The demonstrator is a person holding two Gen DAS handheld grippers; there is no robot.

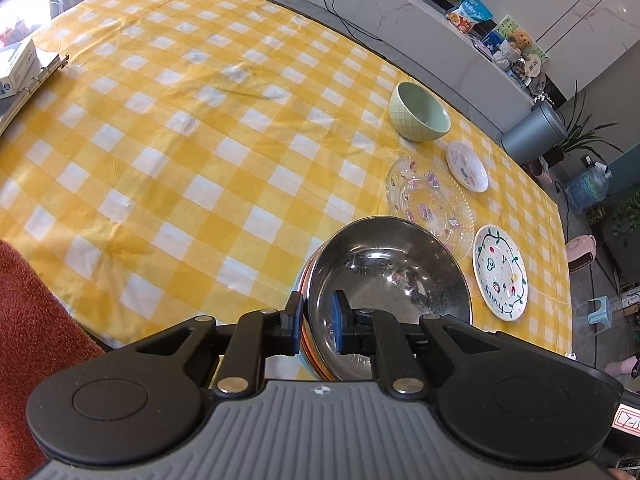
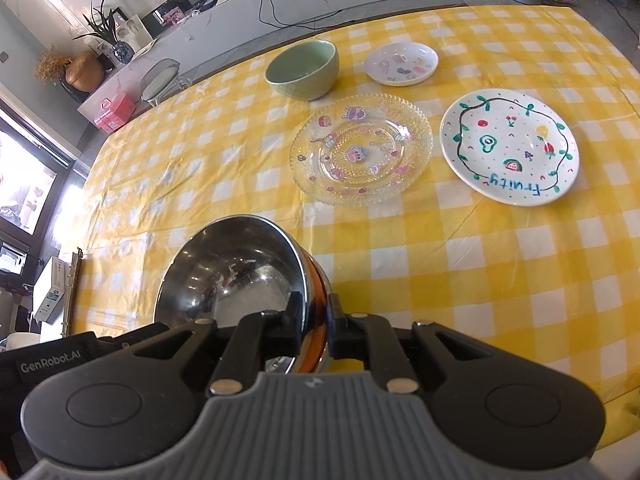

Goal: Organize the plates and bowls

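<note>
Left gripper (image 1: 318,322) and right gripper (image 2: 314,322) each clamp narrow on opposite rims of the steel bowl (image 2: 232,272), above the checked tablecloth (image 2: 440,260).

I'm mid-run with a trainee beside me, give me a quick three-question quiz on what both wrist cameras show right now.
1. True or false: the left gripper and the right gripper each clamp the rim of the same steel bowl.
2. Which dish lies nearest the green bowl? A) the small white saucer B) the "Fruity" plate C) a red mug
3. Fill in: the clear glass plate lies flat on the yellow checked ______.

Key: 1 true, one pad inside the rim and one outside on each; 2 A; 3 tablecloth.
</note>
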